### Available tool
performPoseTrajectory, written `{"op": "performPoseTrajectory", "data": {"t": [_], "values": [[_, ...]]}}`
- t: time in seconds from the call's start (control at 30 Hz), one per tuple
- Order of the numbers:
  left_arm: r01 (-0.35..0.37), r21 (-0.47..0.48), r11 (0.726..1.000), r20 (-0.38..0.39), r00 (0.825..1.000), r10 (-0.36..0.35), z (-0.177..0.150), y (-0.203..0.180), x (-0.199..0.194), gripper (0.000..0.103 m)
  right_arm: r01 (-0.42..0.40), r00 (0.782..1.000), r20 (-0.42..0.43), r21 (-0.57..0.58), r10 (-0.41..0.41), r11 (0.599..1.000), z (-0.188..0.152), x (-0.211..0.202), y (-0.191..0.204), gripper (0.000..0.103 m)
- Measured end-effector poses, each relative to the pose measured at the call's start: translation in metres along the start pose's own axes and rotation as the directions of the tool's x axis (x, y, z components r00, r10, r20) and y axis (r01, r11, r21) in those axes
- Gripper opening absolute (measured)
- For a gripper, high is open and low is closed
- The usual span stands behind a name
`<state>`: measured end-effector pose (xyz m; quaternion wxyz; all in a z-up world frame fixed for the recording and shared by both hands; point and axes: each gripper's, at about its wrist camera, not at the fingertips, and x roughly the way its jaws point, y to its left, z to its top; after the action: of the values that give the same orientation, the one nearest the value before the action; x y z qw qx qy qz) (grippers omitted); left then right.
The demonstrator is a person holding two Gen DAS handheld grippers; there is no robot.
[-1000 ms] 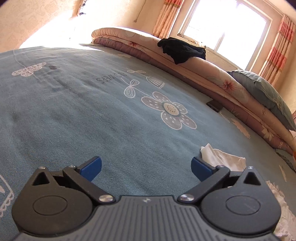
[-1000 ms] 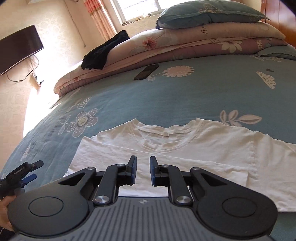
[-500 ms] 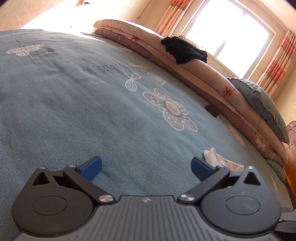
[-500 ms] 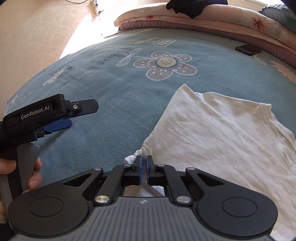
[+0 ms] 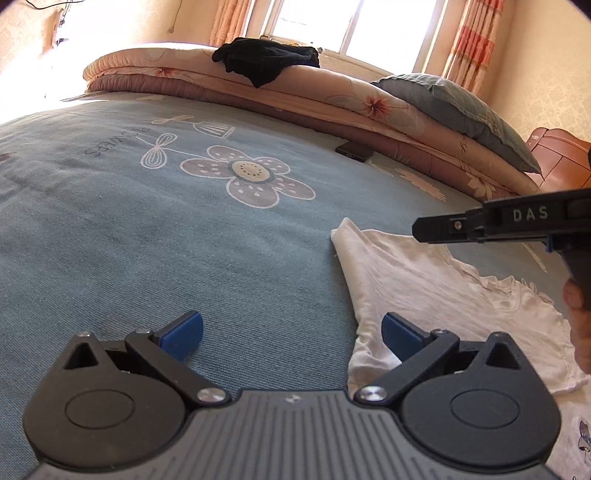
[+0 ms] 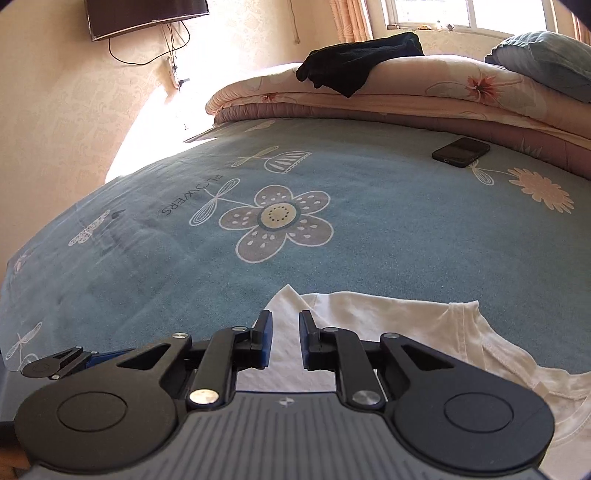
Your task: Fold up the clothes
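- On the blue bedspread [image 5: 155,236] we see a white shirt [image 5: 424,295] lying partly folded, toward the right of the left wrist view and low in the right wrist view [image 6: 388,325].
- Our left gripper [image 5: 291,334] has its jaws spread wide and holds nothing; its left blue pad [image 5: 183,334] is over bare bedspread, and its right pad sits in front of the shirt's near edge.
- Whether that right pad touches the cloth, we cannot tell.
- Our right gripper [image 6: 285,339] has its jaws parted by a narrow gap, with white cloth showing between them; nothing is clamped.
- In the left wrist view, that right gripper reaches in from the right edge above the shirt [image 5: 498,221], with fingers of a hand [image 5: 578,317] on its grip.
- In the right wrist view, part of the left gripper shows at the lower left, beside the shirt.
- A dark phone [image 6: 461,151] lies on the bedspread near the folded quilts [image 6: 406,99], well apart from the shirt.
- A black garment [image 6: 354,70] is draped over the quilts, and a blue-grey pillow [image 5: 461,107] rests on them.
- A TV [image 6: 144,14] hangs on the wall.
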<state>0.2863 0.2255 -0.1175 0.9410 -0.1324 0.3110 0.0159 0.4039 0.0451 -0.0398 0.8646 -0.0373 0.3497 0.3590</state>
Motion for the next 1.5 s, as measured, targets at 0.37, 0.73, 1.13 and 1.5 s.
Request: {"op": "performPoseTrajectory", "data": {"t": [0.37, 0.73, 1.13, 1.5], "values": [[-0.076, 0.120, 0.990, -0.029, 0.996, 0.080, -0.007, -0.017, 0.007, 0.103, -0.173, 0.979, -0.092, 0.085, 0.181, 0.981, 0.020, 0.065, -0.023, 0.047], [-0.076, 0.120, 0.990, -0.024, 0.997, 0.079, -0.007, -0.017, 0.007, 0.103, -0.276, 0.935, -0.154, 0.250, 0.320, 0.928, 0.039, 0.087, -0.050, 0.062], [-0.075, 0.115, 0.991, -0.021, 0.997, 0.078, -0.006, -0.017, 0.008, 0.103, -0.360, 0.836, -0.317, 0.298, 0.447, 0.884, 0.042, 0.119, -0.051, 0.065], [-0.067, 0.101, 0.993, -0.016, 0.997, 0.069, -0.005, -0.014, 0.007, 0.103, -0.309, 0.916, -0.179, 0.259, 0.360, 0.915, 0.045, 0.093, -0.044, 0.066]]}}
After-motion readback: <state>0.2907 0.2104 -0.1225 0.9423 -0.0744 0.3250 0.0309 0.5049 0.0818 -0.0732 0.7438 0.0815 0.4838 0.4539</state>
